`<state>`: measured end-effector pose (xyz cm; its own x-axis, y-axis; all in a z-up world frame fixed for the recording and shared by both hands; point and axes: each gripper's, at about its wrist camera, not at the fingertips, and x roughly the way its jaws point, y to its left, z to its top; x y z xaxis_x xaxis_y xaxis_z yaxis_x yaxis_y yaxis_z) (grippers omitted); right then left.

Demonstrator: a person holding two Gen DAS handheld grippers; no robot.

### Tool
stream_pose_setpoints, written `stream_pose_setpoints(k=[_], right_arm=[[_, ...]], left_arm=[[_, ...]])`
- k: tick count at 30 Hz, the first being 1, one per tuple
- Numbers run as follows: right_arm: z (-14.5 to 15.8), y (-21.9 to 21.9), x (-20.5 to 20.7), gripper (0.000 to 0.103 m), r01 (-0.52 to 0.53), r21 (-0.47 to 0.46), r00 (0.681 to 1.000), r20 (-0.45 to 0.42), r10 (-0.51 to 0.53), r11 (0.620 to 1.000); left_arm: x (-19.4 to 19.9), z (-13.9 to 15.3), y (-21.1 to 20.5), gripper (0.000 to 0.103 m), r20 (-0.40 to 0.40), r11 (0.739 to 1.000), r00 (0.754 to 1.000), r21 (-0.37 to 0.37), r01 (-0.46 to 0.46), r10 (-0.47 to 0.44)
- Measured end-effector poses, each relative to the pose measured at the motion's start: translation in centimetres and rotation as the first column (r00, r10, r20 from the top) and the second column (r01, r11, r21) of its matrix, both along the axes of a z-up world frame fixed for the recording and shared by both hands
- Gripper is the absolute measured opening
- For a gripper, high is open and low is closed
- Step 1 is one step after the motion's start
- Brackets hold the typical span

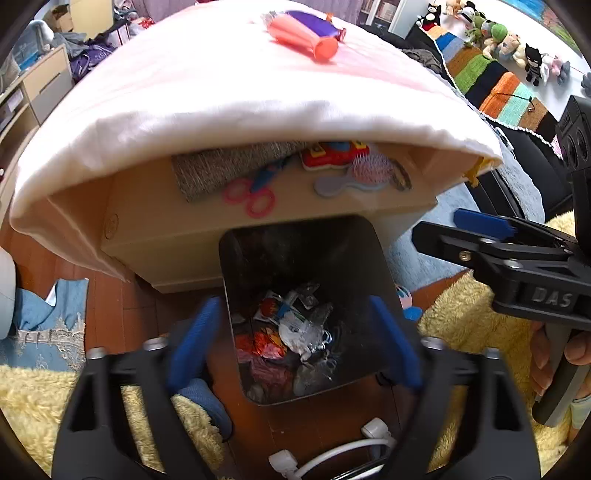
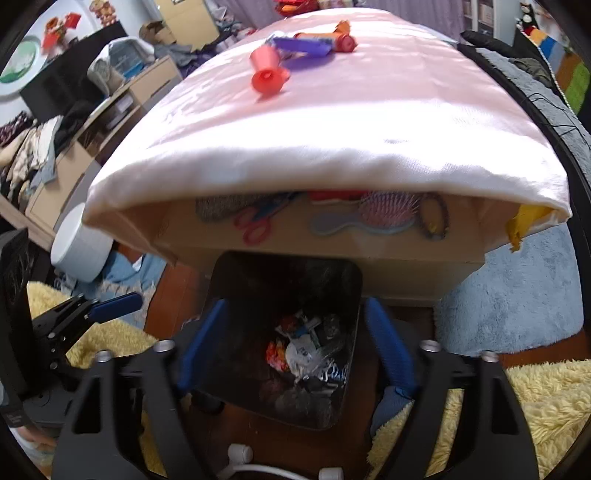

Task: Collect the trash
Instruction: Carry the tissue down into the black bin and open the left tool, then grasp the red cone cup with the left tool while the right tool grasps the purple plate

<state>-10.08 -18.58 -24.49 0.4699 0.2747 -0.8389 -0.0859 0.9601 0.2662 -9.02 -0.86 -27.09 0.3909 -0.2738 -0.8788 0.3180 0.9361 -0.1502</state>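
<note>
both claws hung over the bin (image 1: 303,314), the left claw (image 1: 295,339) and the right claw (image 2: 295,347) each spread wide with nothing between the blue pads, so both read as released and empty. inside the bin lay crumpled wrappers (image 1: 291,328), low on its floor, straight below the gap of either claw. beyond the bin stood the table (image 1: 258,229), its shelf holding scissors (image 1: 255,192) and a brush (image 1: 354,177), which looked like belongings rather than trash. on the table's pink cloth (image 1: 221,85), at the far end from the bin, sat the remaining trash: an orange cup (image 1: 306,38) on its side against a purple wrapper (image 1: 314,22), well apart from both claws and higher than them. the step in hand seemed to be going back for that pile. to do it well, one claw should rise clear of the table edge, reach across the cloth, and close on the cup across its narrow body, not its flared mouth, without dragging the cloth.
</note>
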Motion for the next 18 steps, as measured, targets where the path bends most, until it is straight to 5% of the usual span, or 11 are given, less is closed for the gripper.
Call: stream_pose_setpoints(k=[8,18], right_arm=[[2.5,-2.4,1.2,0.096,0.082,0.017,0.994,0.068,-0.083,0.997],[7.9,-5.5,6.7,0.096,0.155,-0.057,0.971,0.191,-0.141,0.986]], left_arm=[[1.6,2.6,0.7,0.094,0.031,0.999,0.998,0.007,-0.046,0.046],[5.6,8.1,-0.2,0.094,0.233,0.997,0.971,0.039,-0.065,0.054]])
